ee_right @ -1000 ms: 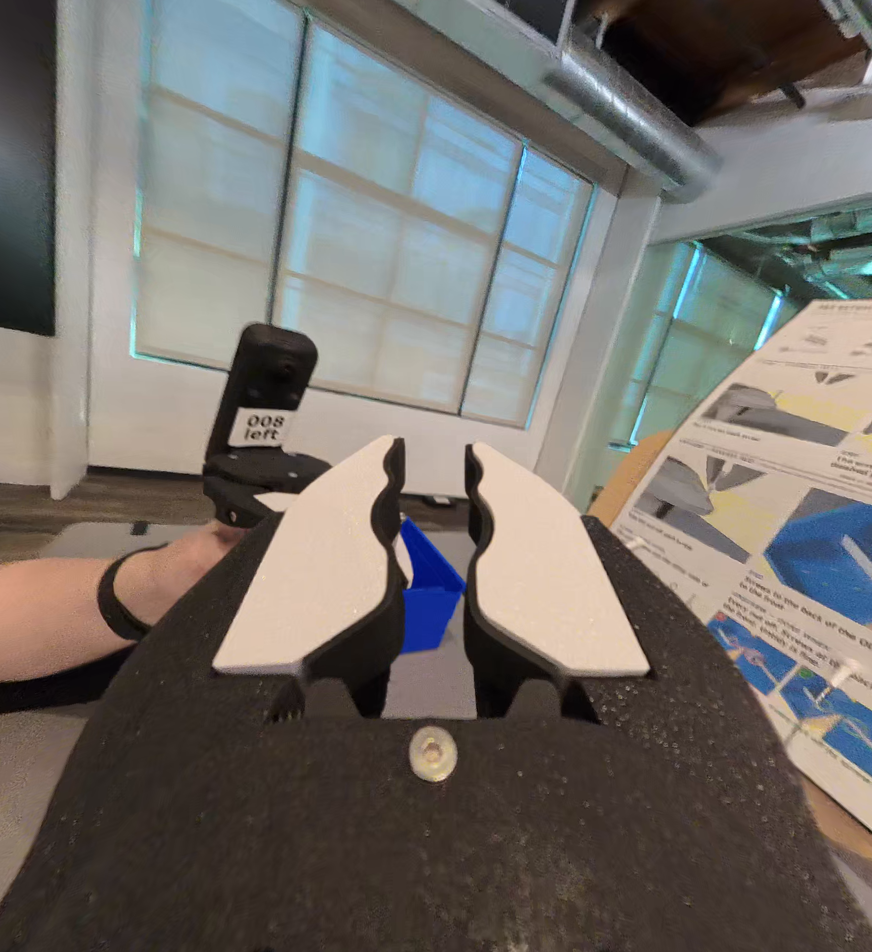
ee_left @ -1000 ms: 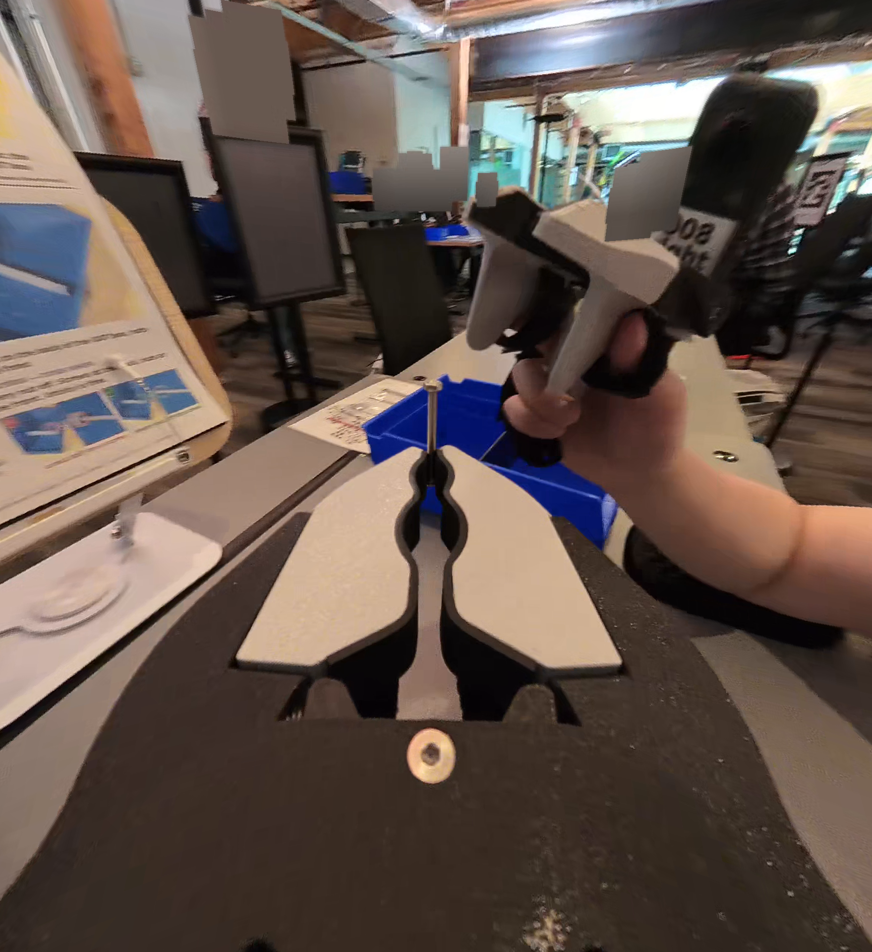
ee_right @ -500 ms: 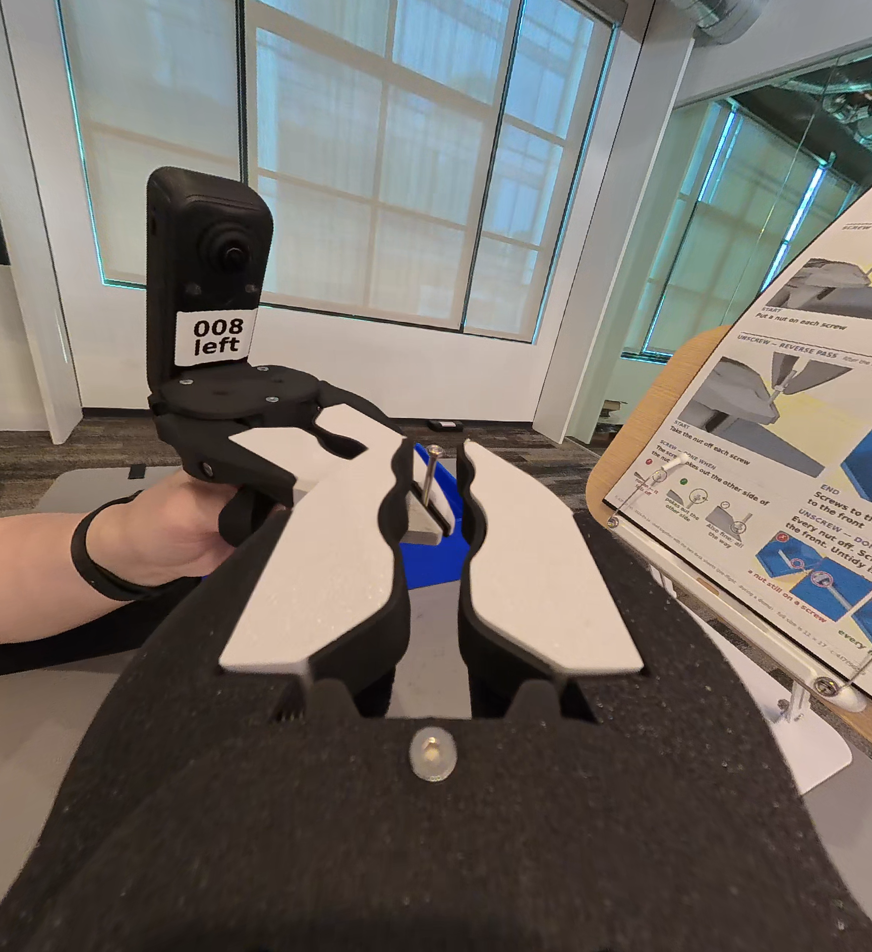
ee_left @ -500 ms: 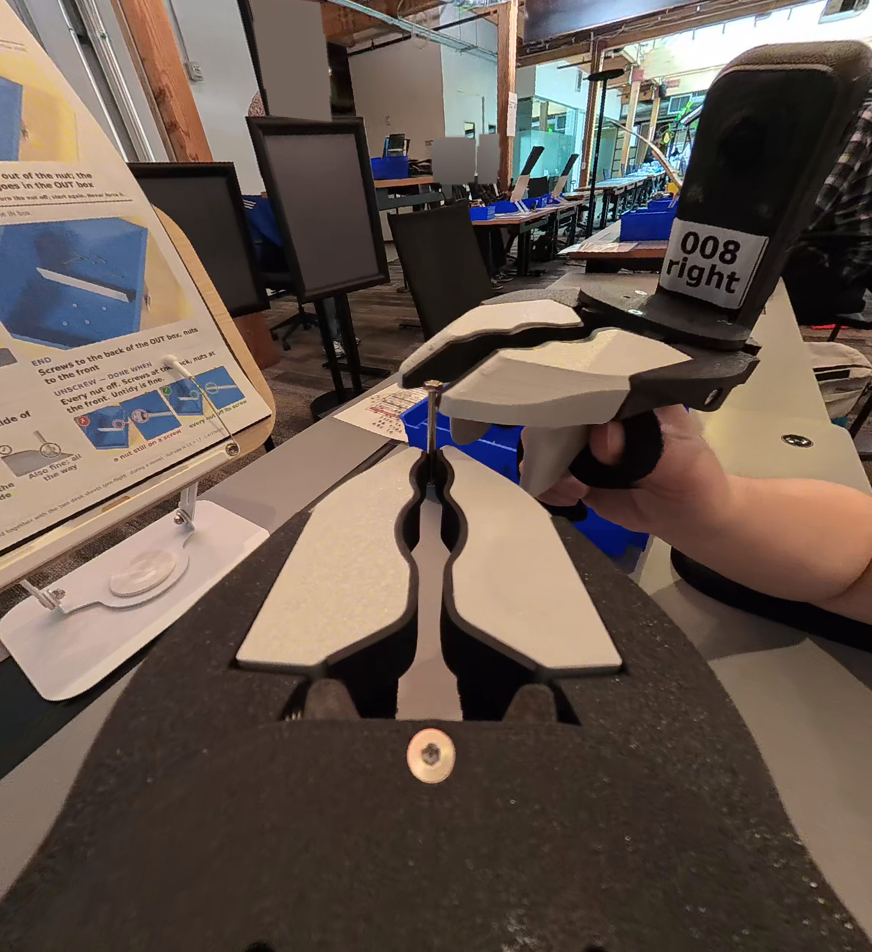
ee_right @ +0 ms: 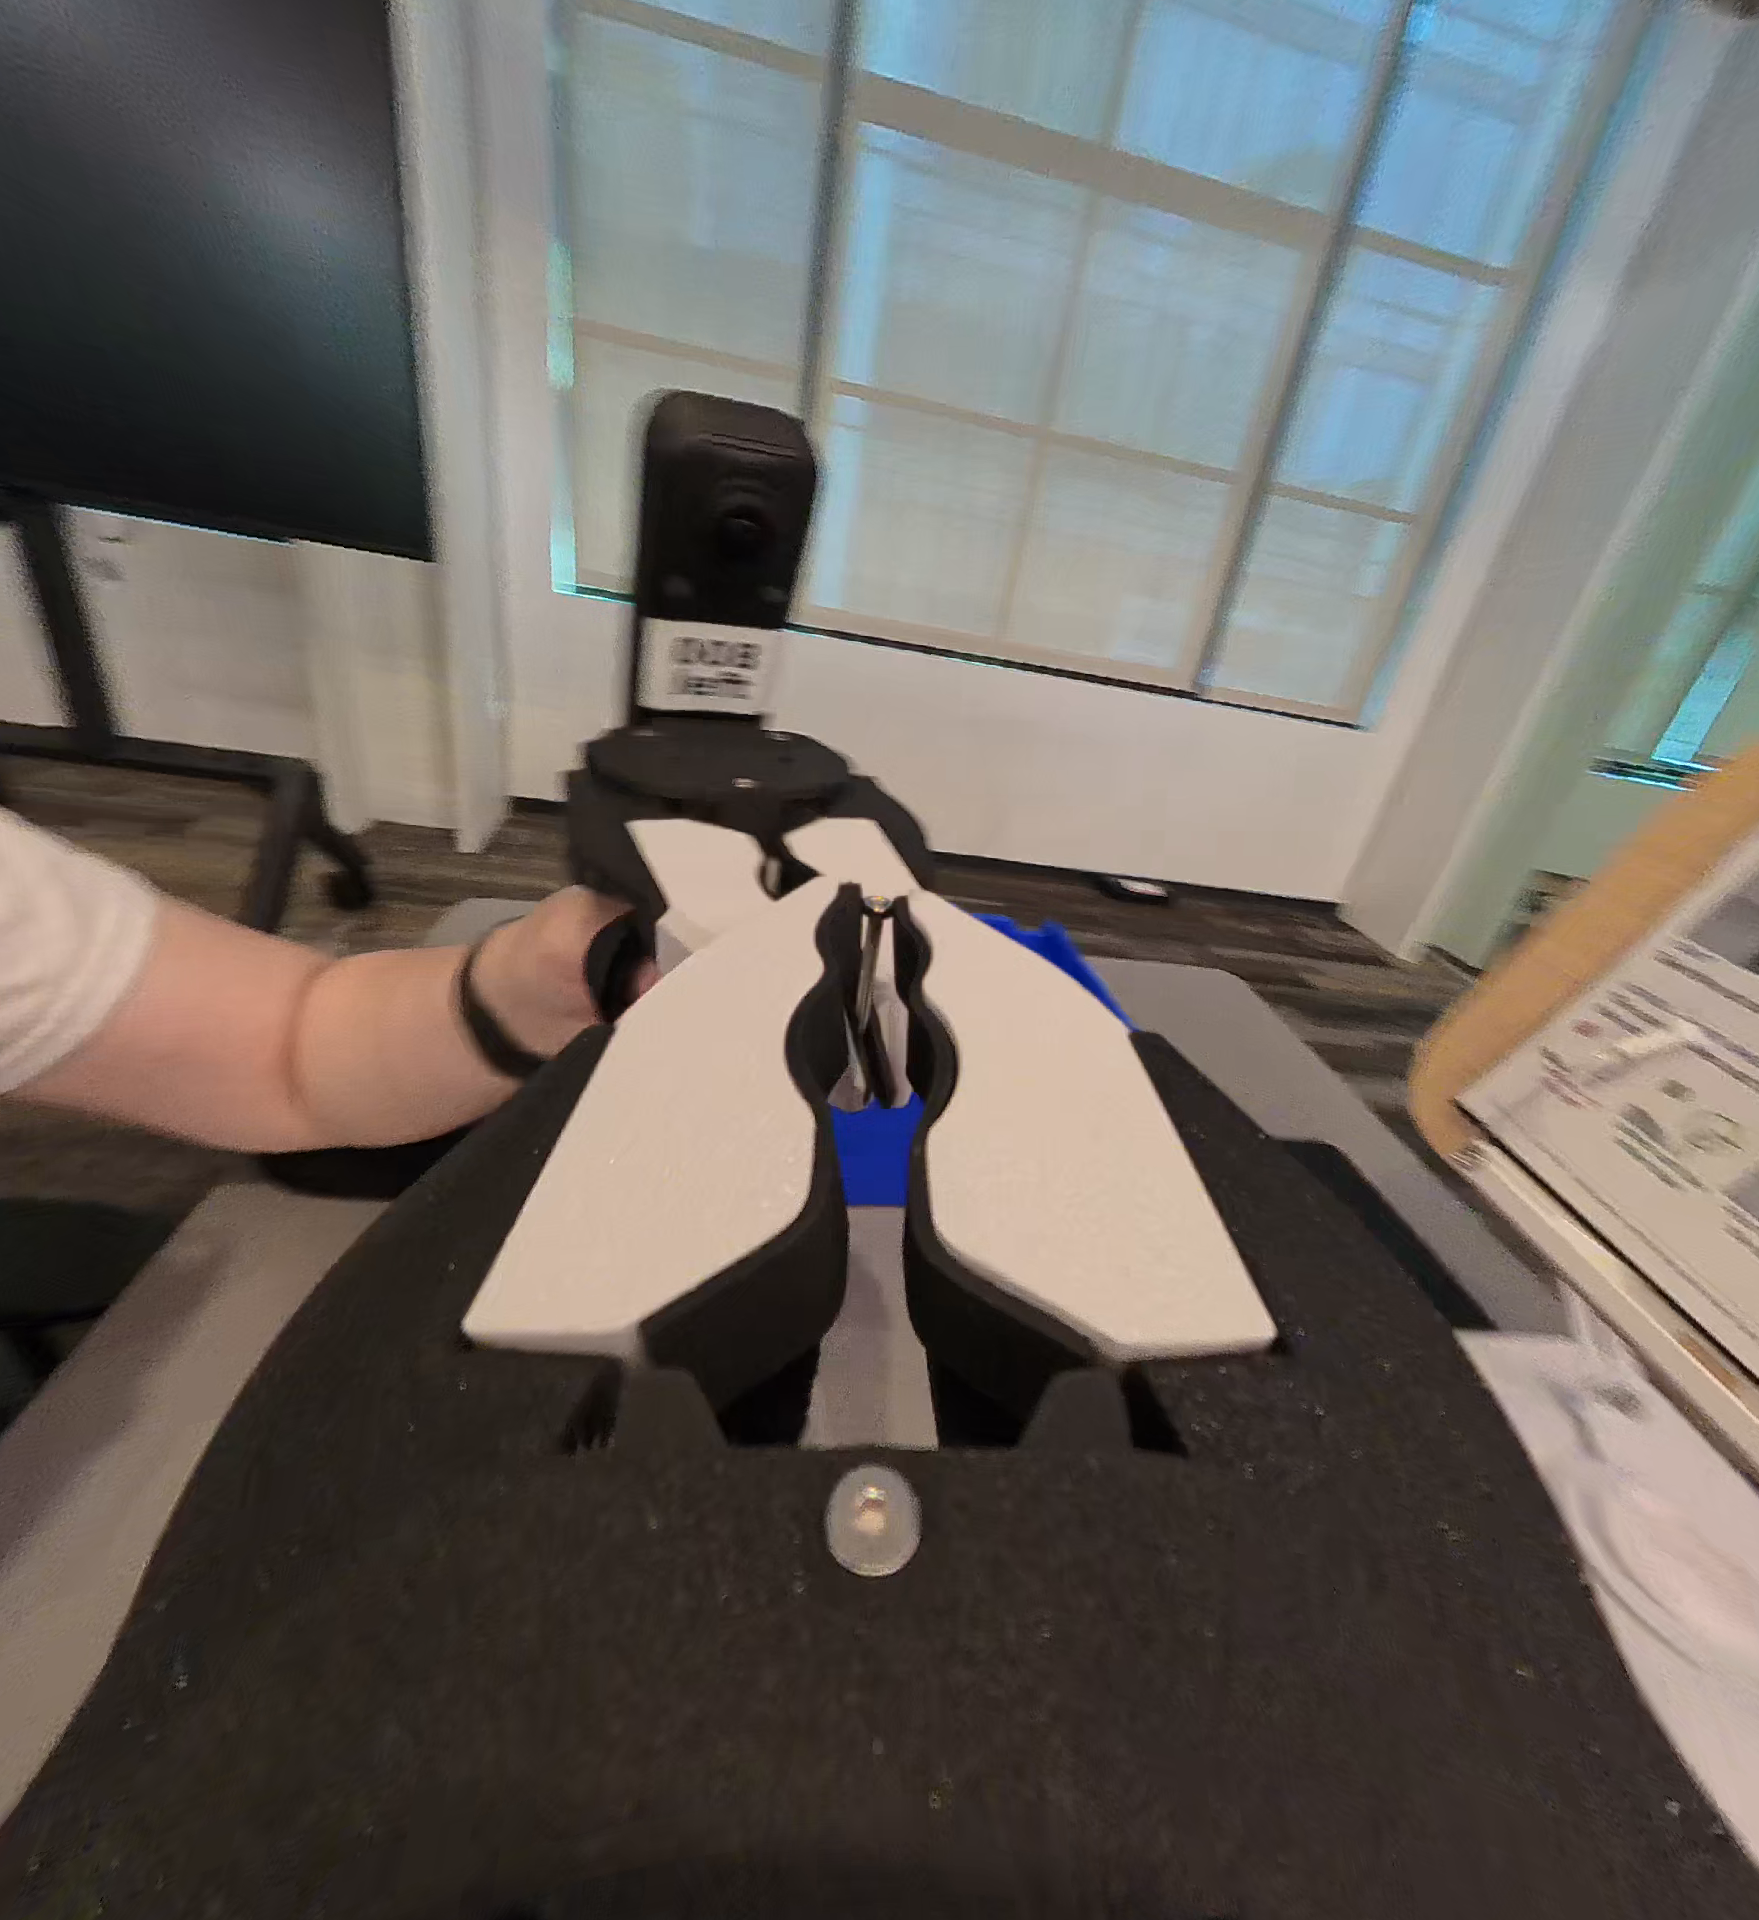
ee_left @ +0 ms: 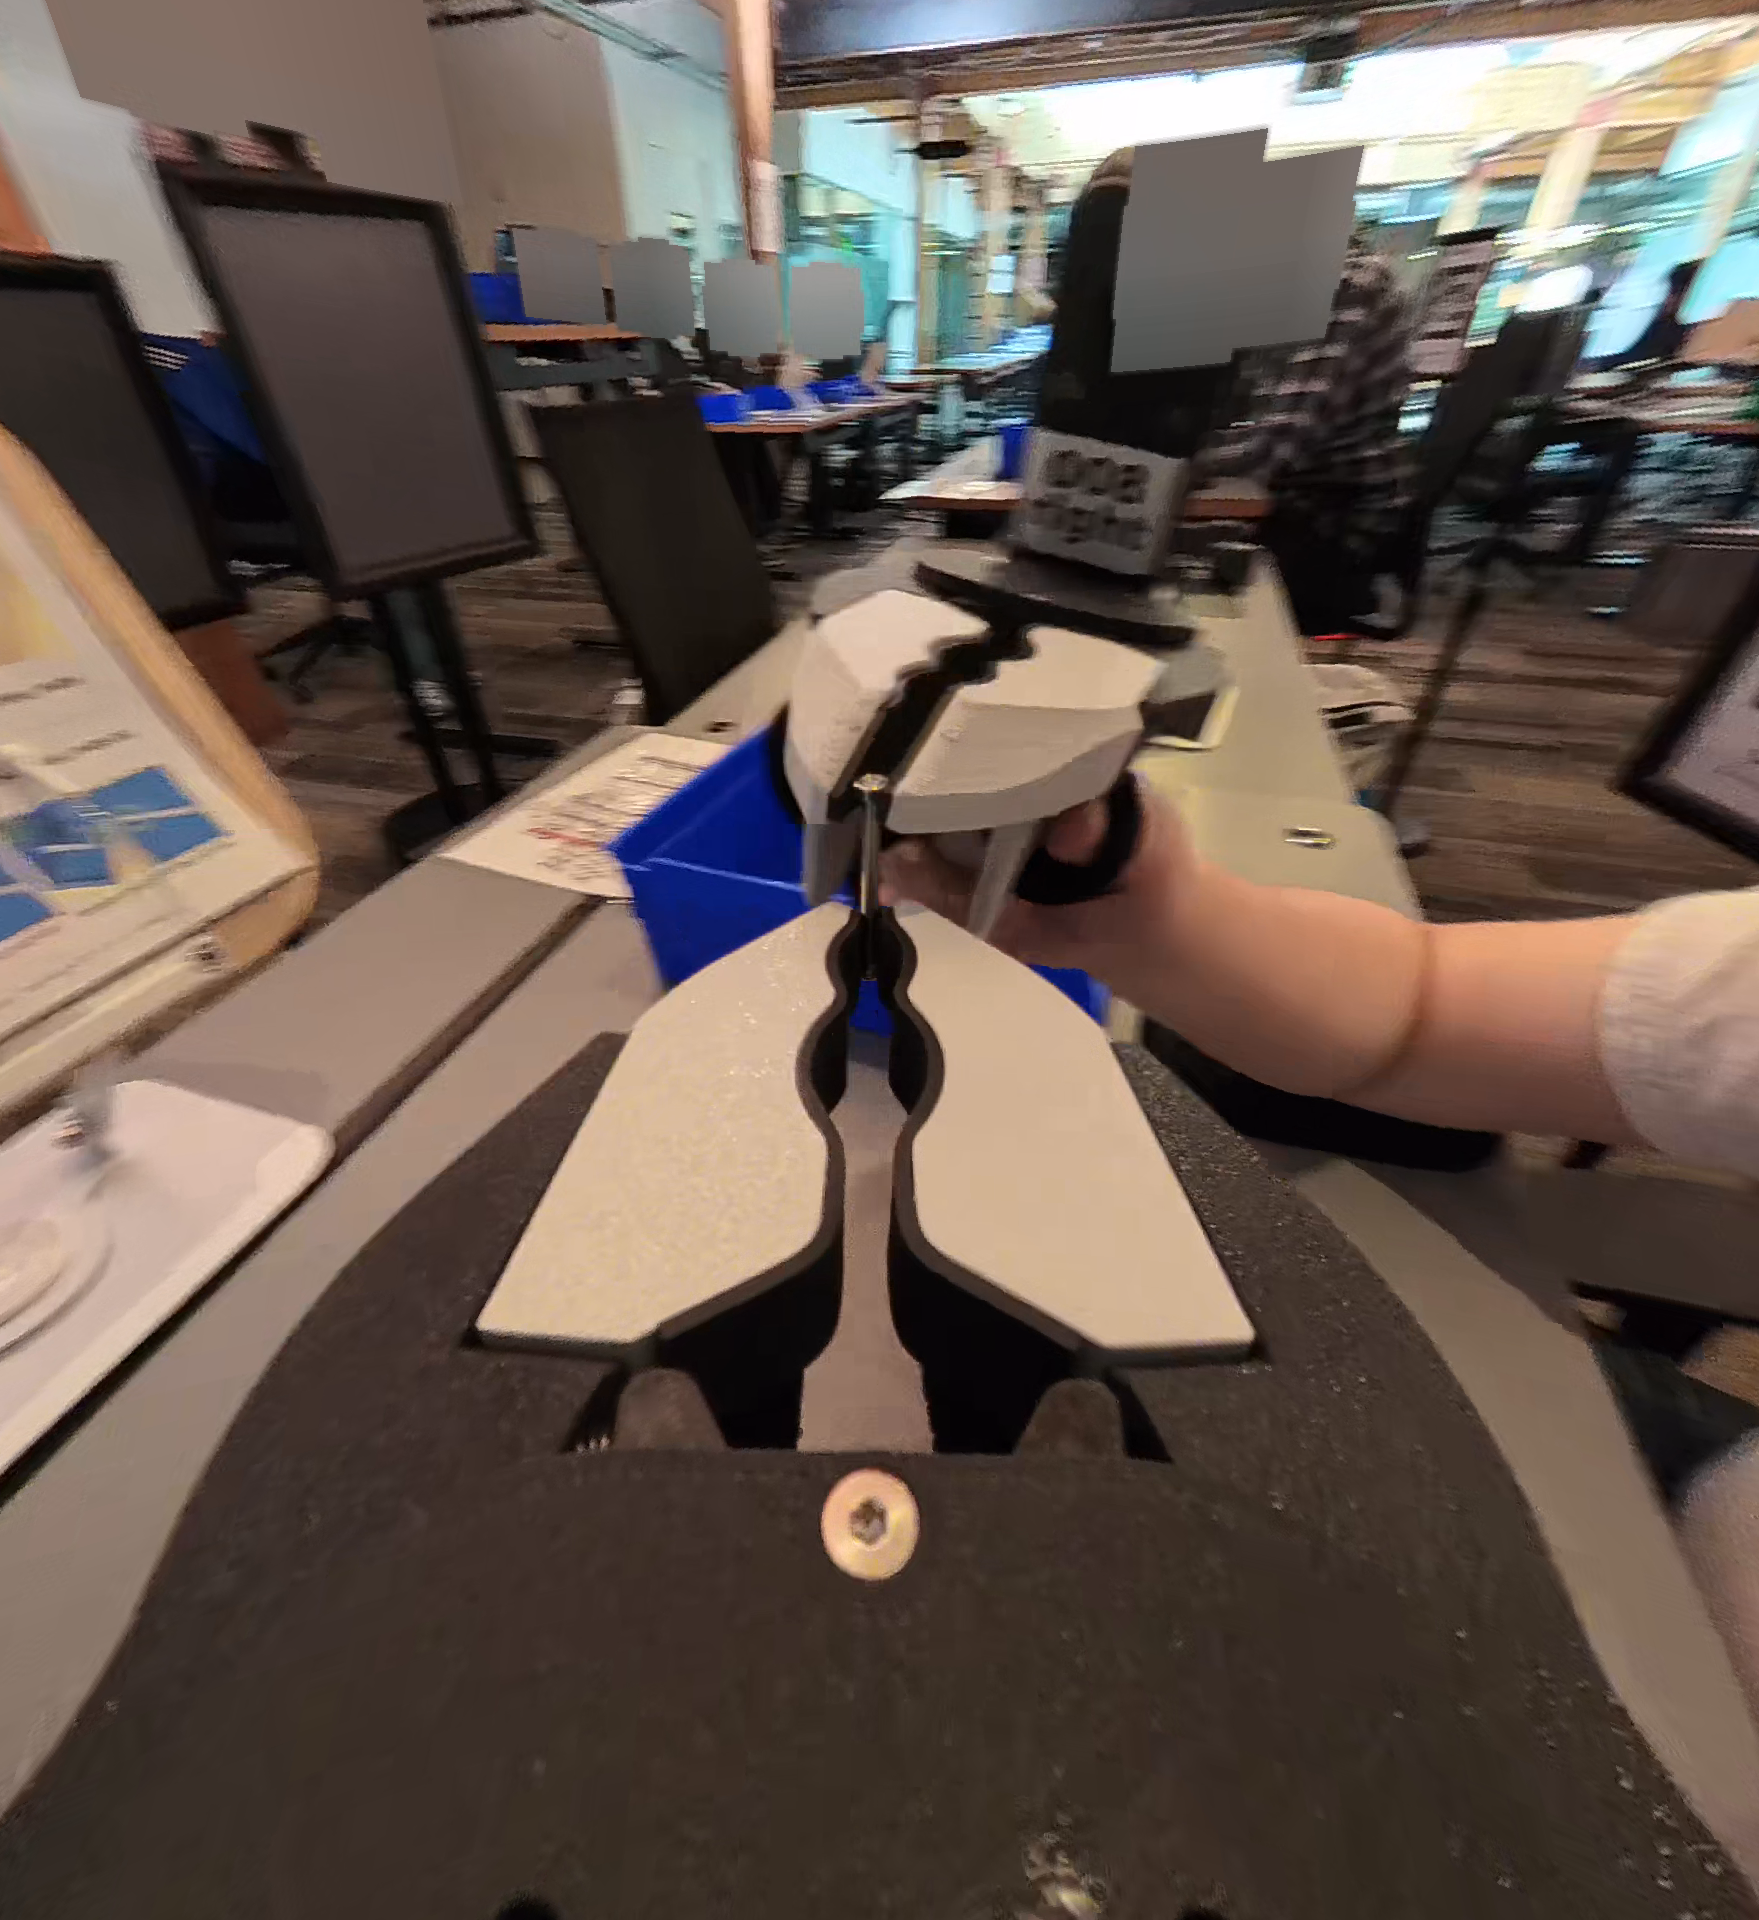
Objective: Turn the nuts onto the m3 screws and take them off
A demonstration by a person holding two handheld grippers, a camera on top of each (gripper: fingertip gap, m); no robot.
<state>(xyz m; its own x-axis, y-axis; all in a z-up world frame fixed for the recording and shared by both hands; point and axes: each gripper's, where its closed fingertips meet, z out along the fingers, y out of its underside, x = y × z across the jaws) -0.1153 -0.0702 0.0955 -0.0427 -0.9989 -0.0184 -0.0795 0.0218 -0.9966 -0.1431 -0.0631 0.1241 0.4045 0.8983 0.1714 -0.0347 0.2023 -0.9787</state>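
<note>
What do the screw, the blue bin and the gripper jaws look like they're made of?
Screw: bright metal, probably steel; thin shaft with a glint at the head. Blue bin: moulded plastic, by its uniform saturated colour and smooth thin walls. Left gripper jaws: matte, grainy light-grey faces over black backing, likely printed or moulded plastic; cannot tell for certain.

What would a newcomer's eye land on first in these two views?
The thin screw standing upright, its lower end pinched in the left gripper, dead centre. Its head sits between the fingertips of the right gripper, which meets it from the far side, over a blue bin on the grey table.
</note>
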